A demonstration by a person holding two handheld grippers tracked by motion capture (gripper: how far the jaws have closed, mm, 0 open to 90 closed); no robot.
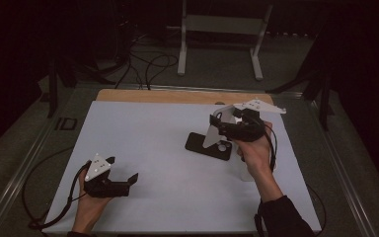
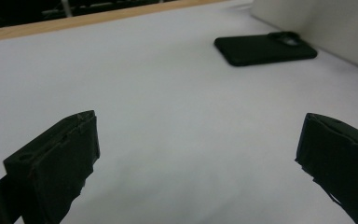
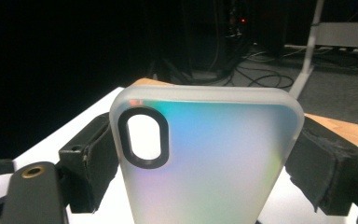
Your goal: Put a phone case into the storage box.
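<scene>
Looking down from the high view, I see my right tongs (image 1: 216,129) raised over the far right part of the white tabletop (image 1: 143,148), clamped across a frosted phone case (image 1: 213,134) that stands tilted on edge, its lower end just above a black phone (image 1: 203,145) lying flat on the sheet. My left tongs (image 1: 134,178) sit low near the front left of the tabletop, well apart from the phone, with their jaws spread and nothing between them. Behind the tabletop I make out a wooden edge strip (image 1: 177,95), some cables on the floor (image 1: 148,64) and a white metal stand (image 1: 222,34). From the left gripper view, both black jaws stand wide apart over bare white surface, pressing on nothing; the black phone (image 2: 265,48) lies farther off to the upper right with its camera bump (image 2: 285,38) showing, and a pale slab, likely the case (image 2: 326,32), rises just beside it. From the right gripper view, the phone case (image 3: 214,158) stands upright between my jaws, both pads pressed against its long sides; it is translucent with a soft rainbow sheen, and its dark-rimmed camera cutout (image 3: 143,136) sits at the upper left.
</scene>
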